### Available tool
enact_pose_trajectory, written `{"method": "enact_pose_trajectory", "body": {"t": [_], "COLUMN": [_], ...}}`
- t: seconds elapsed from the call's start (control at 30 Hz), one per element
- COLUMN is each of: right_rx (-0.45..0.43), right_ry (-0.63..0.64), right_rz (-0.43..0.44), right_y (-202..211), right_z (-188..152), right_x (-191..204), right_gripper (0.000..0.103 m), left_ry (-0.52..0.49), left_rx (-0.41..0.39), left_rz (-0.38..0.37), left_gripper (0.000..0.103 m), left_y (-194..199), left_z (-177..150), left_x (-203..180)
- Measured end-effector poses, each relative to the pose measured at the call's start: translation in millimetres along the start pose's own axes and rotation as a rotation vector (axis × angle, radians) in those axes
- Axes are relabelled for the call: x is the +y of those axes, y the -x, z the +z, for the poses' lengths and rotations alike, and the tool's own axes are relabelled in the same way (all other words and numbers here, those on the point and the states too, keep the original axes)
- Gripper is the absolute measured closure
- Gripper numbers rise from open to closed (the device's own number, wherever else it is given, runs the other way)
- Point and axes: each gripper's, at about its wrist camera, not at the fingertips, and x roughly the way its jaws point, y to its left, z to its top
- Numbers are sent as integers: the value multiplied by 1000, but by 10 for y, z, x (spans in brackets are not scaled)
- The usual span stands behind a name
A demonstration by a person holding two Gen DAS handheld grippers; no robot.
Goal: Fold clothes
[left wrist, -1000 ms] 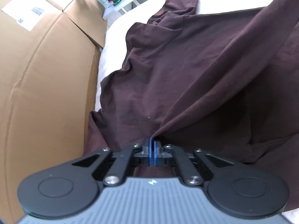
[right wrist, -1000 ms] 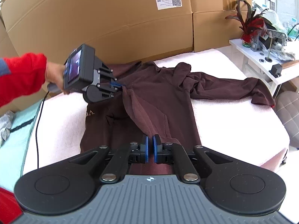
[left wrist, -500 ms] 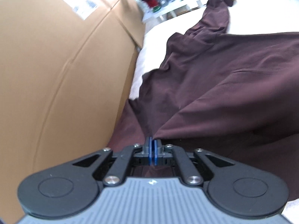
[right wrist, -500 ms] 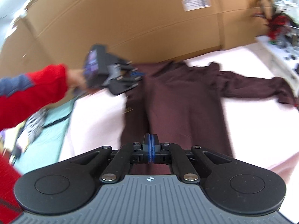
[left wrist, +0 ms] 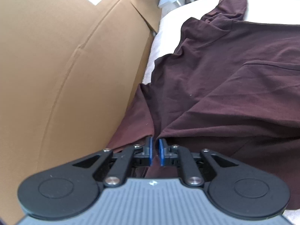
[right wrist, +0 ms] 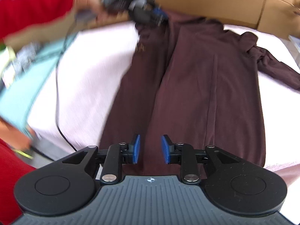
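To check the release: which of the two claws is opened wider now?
The right claw: wide gap between its blue pads. The left claw shows only a narrow slit.

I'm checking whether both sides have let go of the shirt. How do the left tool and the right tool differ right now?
The left tool shows only a narrow gap between its blue pads, with an edge of the maroon shirt still running into it; the right tool is spread wide with nothing between its pads. The left tool sits beside the cardboard box; the right tool hangs over the shirt's near end. Both point along the shirt.
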Motion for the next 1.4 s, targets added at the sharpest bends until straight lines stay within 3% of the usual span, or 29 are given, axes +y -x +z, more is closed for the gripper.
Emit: {"method": "enact_pose_trajectory", "body": {"t": [0.13, 0.2, 0.23, 0.37, 0.4, 0.47, 0.5, 0.67, 0.83, 0.9, 1.13, 1.17, 1.27, 1.4], "right_rx": [23, 20, 20, -7, -11, -31, -40, -49, -121, -145, -323, -342, -399, -392], "right_ry": [62, 37, -5, -274, -334, -467, -520, -630, -716, -741, -824, -823, -803, -791], "right_rz": [-103, -121, -121, -118, -104, -74, -55, -54, -176, -227, -344, -344, -355, -367], "right_y": [-101, -67, -35, 174, 219, 292, 295, 103, -163, -184, 251, 333, 600, 694], "right_z": [-200, -278, -302, -368, -391, -474, -530, -693, -668, -685, -763, -745, -702, -670], "right_x": [33, -74, -162, -581, -654, -740, -714, -284, 74, 125, 203, 210, 259, 247], "right_gripper": [73, 97, 103, 103, 100, 68, 64, 62, 62, 88, 89, 102, 103, 102], "left_ry": [-4, -2, 1, 29, 36, 16, 4, -51, -82, -63, 31, 48, 99, 143], "left_rx": [21, 25, 23, 0, -8, -41, -52, -105, -134, -141, -184, -192, -206, -193], "left_rz": [37, 51, 56, 46, 38, 21, 9, -50, -79, -91, -103, -106, -116, -125], "left_gripper": [90, 90, 90, 90, 90, 90, 90, 90, 90, 90, 94, 94, 94, 94], "left_y": [56, 80, 90, 99, 96, 72, 51, -48, -66, -61, 9, 31, 85, 76], "left_z": [35, 46, 49, 61, 63, 68, 65, 47, 22, 26, 34, 25, -31, -112], "left_x": [-35, -31, -19, 72, 97, 104, 89, 13, -40, -8, 150, 184, 280, 344]}}
